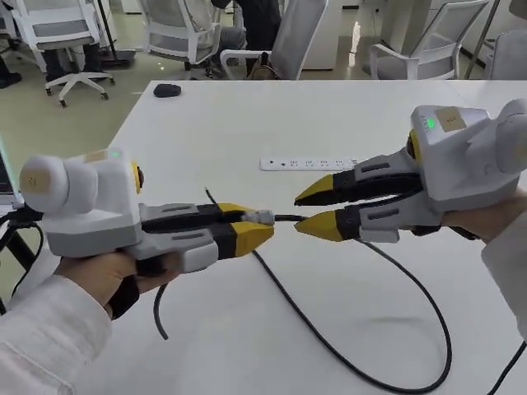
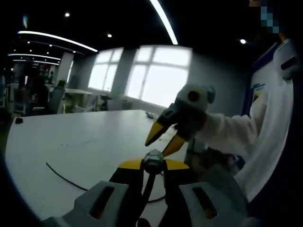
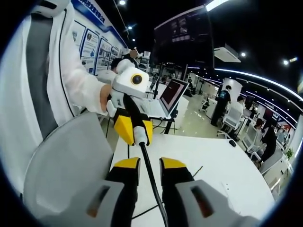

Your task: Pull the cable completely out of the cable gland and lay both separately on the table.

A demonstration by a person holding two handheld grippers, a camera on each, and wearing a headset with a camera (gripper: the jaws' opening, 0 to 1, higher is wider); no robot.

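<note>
One gland is being clamped by the left gripper. One cable is being straddled loosely by the right gripper's parted jaws, and one laptop is being shown in the right gripper view.

An open-plan office: wheeled mesh chairs stand at eleven o'clock beyond the long white table, a power strip lies on it, a laptop sits open nearby, and strip lights cross the ceiling.

- The head view is looking forward and down at the cable gland from close above.
- The two gripper views are facing the cable gland closely from opposite ends, sharing it.
</note>
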